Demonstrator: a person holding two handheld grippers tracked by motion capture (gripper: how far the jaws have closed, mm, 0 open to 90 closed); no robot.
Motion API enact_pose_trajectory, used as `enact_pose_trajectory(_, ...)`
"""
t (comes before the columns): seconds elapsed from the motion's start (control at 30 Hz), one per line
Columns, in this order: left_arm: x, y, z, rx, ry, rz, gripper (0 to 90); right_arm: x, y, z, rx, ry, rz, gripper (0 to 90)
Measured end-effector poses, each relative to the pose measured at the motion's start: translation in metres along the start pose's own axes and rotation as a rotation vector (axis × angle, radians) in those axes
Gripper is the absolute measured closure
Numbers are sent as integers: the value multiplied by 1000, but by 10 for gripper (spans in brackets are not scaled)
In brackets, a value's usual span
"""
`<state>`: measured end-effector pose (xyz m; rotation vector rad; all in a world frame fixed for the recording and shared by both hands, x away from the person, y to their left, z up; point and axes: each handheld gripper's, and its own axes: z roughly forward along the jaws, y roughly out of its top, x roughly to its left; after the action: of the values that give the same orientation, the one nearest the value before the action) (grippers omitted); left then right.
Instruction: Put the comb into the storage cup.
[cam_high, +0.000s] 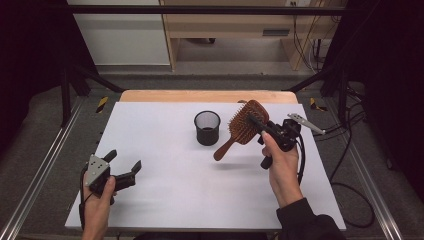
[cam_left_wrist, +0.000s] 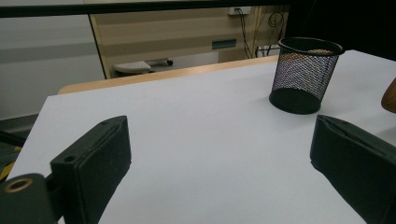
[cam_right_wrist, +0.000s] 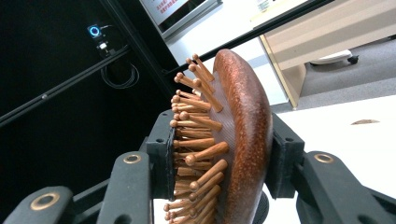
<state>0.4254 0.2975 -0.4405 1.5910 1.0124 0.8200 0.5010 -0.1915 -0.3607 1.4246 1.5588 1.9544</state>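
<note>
A wooden hairbrush (cam_high: 243, 125) with wooden bristles hangs above the white table (cam_high: 165, 145), just right of a black mesh cup (cam_high: 207, 127). My right gripper (cam_high: 257, 123) is shut on the brush's head, one jaw on the bristle side and one on the smooth back (cam_right_wrist: 245, 130); the handle slants down to the left. My left gripper (cam_high: 125, 162) stands open near the table's front left with nothing between its jaws. From the left gripper view the mesh cup (cam_left_wrist: 303, 74) stands upright beyond them, with the brush's handle end (cam_left_wrist: 390, 95) at the right edge.
The table's wooden far edge (cam_high: 207, 96) borders a floor with a light wood cabinet (cam_high: 235, 30). Black frame bars and cables (cam_high: 345, 150) run along the right side. A metal rail (cam_high: 40, 175) lines the left.
</note>
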Motion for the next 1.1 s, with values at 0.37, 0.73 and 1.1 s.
enact_pose_trajectory(0.37, 1, 0, 0, -3, 2, 1, 56, 5, 22, 1, -1, -16, -41, 537)
enact_pose_trajectory(0.73, 0, 0, 1, -1, -4, 5, 55, 7, 43, 5, -17, -37, -81, 538)
enact_pose_trajectory(1.1, 0, 0, 1, -10, -4, 8, 51, 6, 55, 9, -25, -48, -86, 537)
